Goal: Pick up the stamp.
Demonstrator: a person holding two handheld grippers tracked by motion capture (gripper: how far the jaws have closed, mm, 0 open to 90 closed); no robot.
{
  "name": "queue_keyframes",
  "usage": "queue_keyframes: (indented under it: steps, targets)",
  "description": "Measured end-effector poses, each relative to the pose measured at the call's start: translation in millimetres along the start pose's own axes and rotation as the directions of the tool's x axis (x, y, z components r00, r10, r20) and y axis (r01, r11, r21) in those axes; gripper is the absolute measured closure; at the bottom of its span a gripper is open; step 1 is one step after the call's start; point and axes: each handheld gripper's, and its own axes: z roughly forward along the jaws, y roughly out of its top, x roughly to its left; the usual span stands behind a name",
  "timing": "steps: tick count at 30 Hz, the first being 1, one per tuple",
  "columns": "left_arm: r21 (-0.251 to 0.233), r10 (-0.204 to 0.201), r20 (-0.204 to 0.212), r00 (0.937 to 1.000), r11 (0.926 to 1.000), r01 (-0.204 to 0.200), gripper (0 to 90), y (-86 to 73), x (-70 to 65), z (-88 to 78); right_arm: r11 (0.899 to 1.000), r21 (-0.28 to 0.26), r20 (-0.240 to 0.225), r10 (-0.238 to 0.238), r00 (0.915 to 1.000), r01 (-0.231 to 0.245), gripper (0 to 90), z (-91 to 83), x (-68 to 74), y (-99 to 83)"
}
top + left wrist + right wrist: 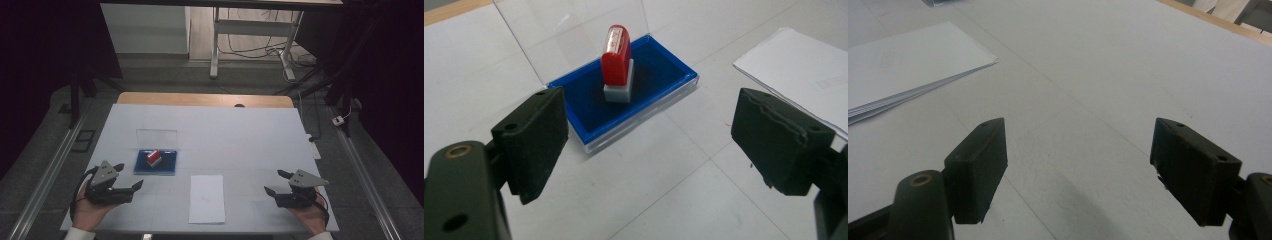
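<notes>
The left hand (86, 212) holds the left gripper (129, 176) low at the near left, jaws spread wide and empty. The right hand (311, 217) holds the right gripper (276, 182) at the near right, jaws likewise wide apart, gripping nothing.

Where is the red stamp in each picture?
High view: the red stamp stands left of centre in the blue ink pad, ahead of the left gripper.
Left gripper view: the stamp stands upright at top centre, in the ink pad.
Right gripper view: not in it.
Shared landmark: the white paper stack.
</notes>
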Motion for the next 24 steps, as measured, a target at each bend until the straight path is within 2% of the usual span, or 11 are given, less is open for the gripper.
queue_keyframes:
  steps: [2,7,15,24]
  targets:
    - [0.02,0.002,0.002,1.0,0.9998,-0.002,17.0,6.2,2.2,2.8,1.0,0.001,-0.007,-0.001,1.0,0.001,22.4,0.6,0.7,0.0]
    - [0.03,0.003,-0.002,1.0,0.9995,-0.003,17.1,17.5,8.3,5.9,1.0,0.009,-0.007,-0.004,1.0,0.004,22.5,0.8,2.2,0.5]
    - [0.05,-0.004,0.023,0.9997,0.9988,0.002,18.0,39.0,20.0,14.7,1.0,0.02,0.002,-0.008,1.0,0.008,22.7,1.8,4.4,-0.1]
    - [0.064,0.002,0.039,0.9992,0.9979,-0.005,21.1,48.4,25.1,23.0,1.0,0.025,-0.007,-0.002,1.0,0.002,23.0,2.9,3.9,-1.8]
